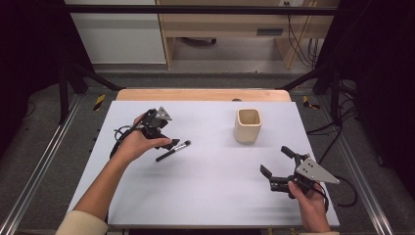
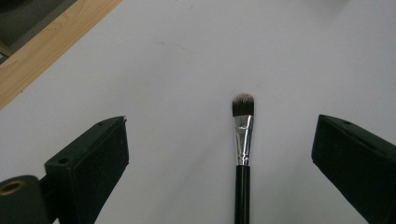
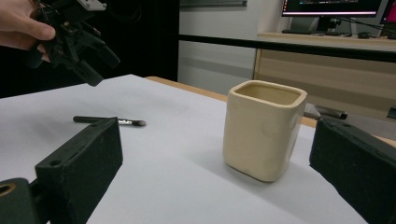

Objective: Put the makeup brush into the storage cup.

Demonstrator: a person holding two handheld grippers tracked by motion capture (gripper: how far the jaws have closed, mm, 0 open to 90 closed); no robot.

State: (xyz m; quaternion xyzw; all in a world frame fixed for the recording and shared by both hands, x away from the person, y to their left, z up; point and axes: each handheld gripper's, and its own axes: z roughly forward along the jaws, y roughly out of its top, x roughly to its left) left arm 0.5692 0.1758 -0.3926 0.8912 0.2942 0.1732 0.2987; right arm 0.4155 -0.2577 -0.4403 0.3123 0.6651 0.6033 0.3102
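My white surface (image 1: 210, 191) sits on a wooden top, with pale cabinets behind; no writing is readable. The brush (image 1: 172, 151) lies left of centre in the high view, long axis slanting, bristles toward the upper right. My left gripper (image 1: 166, 143) hovers over it, fingers spread wide. My right gripper (image 1: 275, 161), lower right, gapes open toward the cream cup (image 1: 248, 126).

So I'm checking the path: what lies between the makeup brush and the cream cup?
Nothing: bare white table separates the makeup brush from the cream cup, as the high view shows.
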